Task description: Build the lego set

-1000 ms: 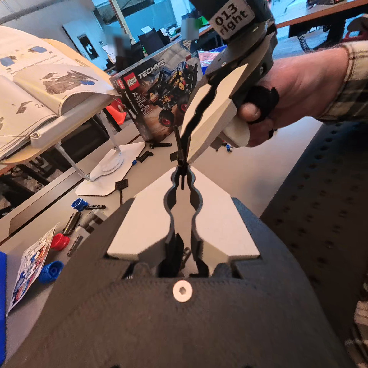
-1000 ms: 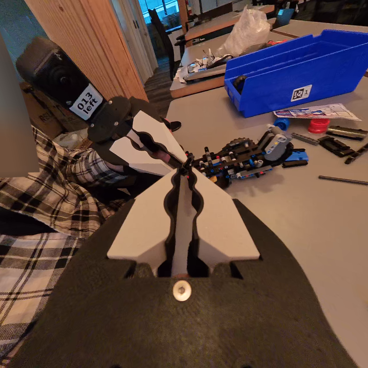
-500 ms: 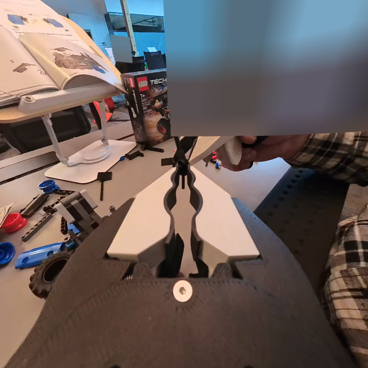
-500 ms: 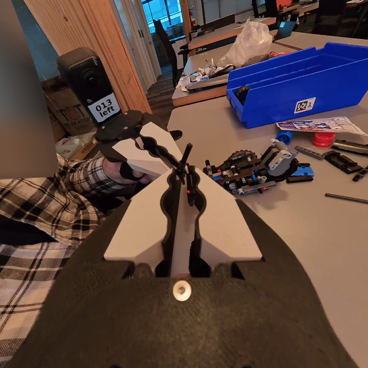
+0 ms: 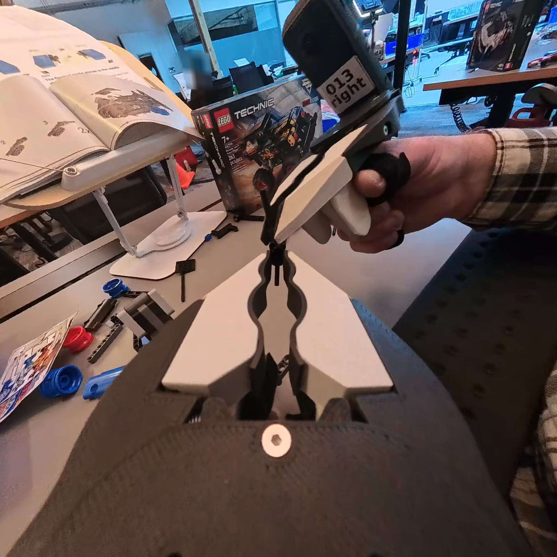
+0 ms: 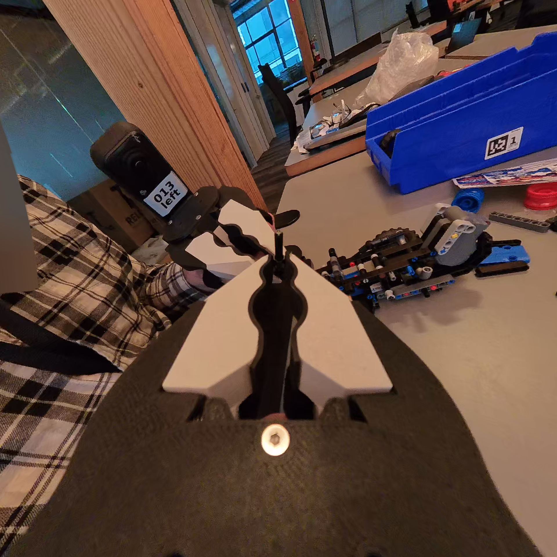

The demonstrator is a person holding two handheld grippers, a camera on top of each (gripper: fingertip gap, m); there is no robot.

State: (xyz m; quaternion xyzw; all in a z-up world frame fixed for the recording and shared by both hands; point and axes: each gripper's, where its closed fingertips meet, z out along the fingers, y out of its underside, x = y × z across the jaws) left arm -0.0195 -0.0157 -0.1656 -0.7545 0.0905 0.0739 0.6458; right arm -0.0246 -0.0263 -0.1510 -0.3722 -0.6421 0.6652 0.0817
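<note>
My left gripper [image 5: 275, 251] is shut on a small black connector with a thin black pin [image 5: 276, 271] that runs back between its fingers. My right gripper [image 6: 277, 260] is shut on a thin black axle [image 6: 278, 242] that stands up past its tips. The two grippers meet tip to tip in the air beside the table edge, and their black parts touch. The right gripper [image 5: 275, 235] shows in the left wrist view with a long black rod [image 5: 266, 211] along its fingers. The left gripper [image 6: 265, 245] shows in the right wrist view. The partly built chassis [image 6: 422, 265] lies on the grey table [image 6: 452, 361].
A blue bin [image 6: 452, 126] and a plastic bag [image 6: 401, 63] stand at the back. The set's box [image 5: 262, 144], an open instruction book [image 5: 75, 120] on a white stand [image 5: 168, 241], a sticker sheet [image 5: 27, 367], blue hubs [image 5: 61, 379], a red hub [image 5: 77, 339] and loose black parts lie around. My two grippers' fingertips are within a few centimetres of each other. Left tips and right tips are each some 30 centimeters from the red hub [image 5: 77, 339]. Seen from the right wrist view [image 6: 540, 194] as well.
Both grippers swung and tilted half a second ago, then came back near their earlier pose. They stayed shut and tip to tip. The axle in the right wrist view now stands upright instead of leaning.
</note>
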